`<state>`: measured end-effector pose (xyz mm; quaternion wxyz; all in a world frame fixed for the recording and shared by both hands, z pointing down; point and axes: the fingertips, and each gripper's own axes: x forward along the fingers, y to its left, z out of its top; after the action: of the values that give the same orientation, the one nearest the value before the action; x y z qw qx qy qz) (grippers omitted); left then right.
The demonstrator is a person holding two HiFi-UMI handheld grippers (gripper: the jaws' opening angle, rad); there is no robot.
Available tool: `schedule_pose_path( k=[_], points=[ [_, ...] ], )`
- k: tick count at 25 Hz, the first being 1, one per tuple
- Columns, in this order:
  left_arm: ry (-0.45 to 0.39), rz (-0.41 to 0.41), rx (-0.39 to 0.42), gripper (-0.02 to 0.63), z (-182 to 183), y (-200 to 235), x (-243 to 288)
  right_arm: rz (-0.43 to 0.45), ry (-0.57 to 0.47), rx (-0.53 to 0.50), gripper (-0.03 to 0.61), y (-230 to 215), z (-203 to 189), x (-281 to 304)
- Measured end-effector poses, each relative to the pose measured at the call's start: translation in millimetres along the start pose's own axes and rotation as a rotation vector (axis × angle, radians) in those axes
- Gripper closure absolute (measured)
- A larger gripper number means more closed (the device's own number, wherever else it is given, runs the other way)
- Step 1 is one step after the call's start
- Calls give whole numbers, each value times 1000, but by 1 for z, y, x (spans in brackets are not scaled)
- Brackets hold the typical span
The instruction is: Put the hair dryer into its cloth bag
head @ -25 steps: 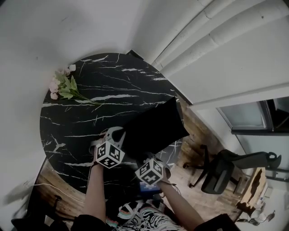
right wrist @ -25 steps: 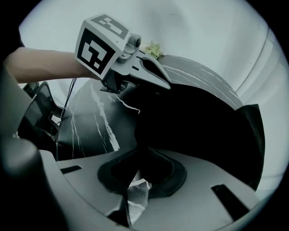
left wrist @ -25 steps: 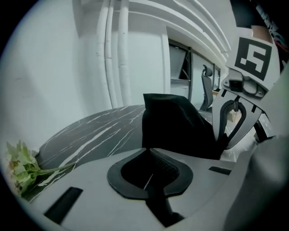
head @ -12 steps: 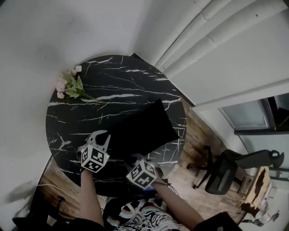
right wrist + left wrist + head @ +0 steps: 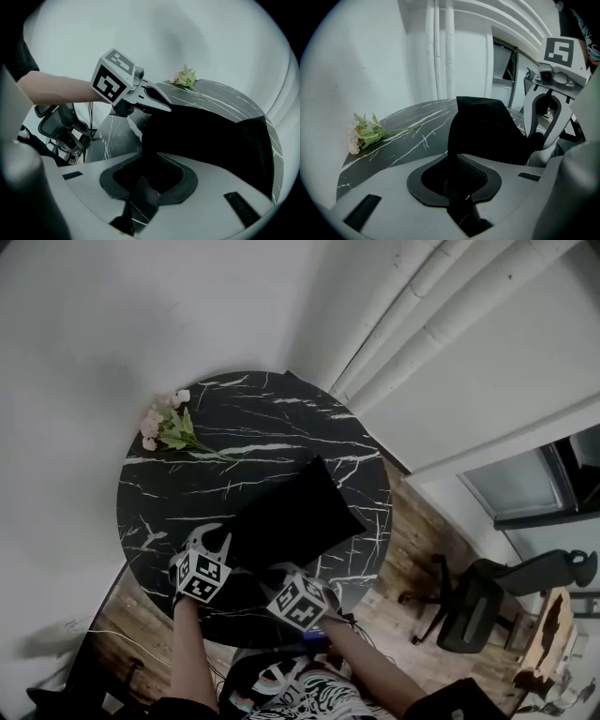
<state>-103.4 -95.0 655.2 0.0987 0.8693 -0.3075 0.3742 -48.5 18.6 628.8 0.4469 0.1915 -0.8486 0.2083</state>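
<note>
Round black marble table (image 5: 244,418) with white veining, seen from above, set against a white wall (image 5: 141,315). The black cloth bag (image 5: 292,514) lies on the near half of the table, its long axis running from the person's side towards the far right rim; whether the hair dryer is inside it cannot be told. The left gripper (image 5: 221,542) and the right gripper (image 5: 277,572) stand side by side at the bag's near edge, both pointing downward and away from the person. Each has its jaws closed almost fully on a fold of the bag's black cloth: the left pinches the near left corner, the right the near edge just beside it. In the gripper views the cloth rises from the jaws into a dark hump over the tabletop. A small bunch of pale flowers (image 5: 167,427) with green leaves lies at the far left rim, well apart from the bag. A black office chair (image 5: 473,601) stands on the wooden floor (image 5: 412,531) to the right.
</note>
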Motion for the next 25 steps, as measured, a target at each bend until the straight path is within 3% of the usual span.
schedule_pose_path(
  k=[1,2,4,5,7,9,11,12,13,15,18,22,23,25],
  points=[
    [1,-18,-29,549,0,-3,0,-8,-11,0,511,1,1,-5],
    [-10,-38,-68,486,1,-7,-2,-20,-27,2,460,2,2,-12],
    [-55,-45,-146,344,3,-8,-12,-57,-68,20,438,1,6,-26],
    [-73,-29,-177,313,2,-7,-19,-78,-91,39,433,-1,7,-34],
    [-113,20,-217,313,0,-9,-37,-136,-153,99,434,-6,6,-55],
    [-182,84,-259,352,4,-9,-60,-203,-248,175,447,-14,6,-80],
    [-283,143,-327,504,15,-8,-85,-228,-379,262,538,-21,10,-107],
    [-340,154,-366,578,24,-9,-98,-210,-465,310,546,-22,14,-120],
    [-397,152,-401,595,35,-13,-110,-179,-555,355,551,-20,19,-133],
    [-494,154,-425,600,60,-27,-135,-154,-695,406,554,-15,21,-159],
    [-576,229,-363,600,100,-56,-169,-255,-747,354,555,-15,11,-185],
    [-539,376,-210,601,127,-89,-187,-375,-769,250,554,-16,4,-215],
    [-525,398,-209,601,131,-96,-189,-395,-778,229,554,-15,4,-225],
    [-541,400,-286,601,137,-113,-198,-424,-809,196,555,-12,1,-249]
  ],
)
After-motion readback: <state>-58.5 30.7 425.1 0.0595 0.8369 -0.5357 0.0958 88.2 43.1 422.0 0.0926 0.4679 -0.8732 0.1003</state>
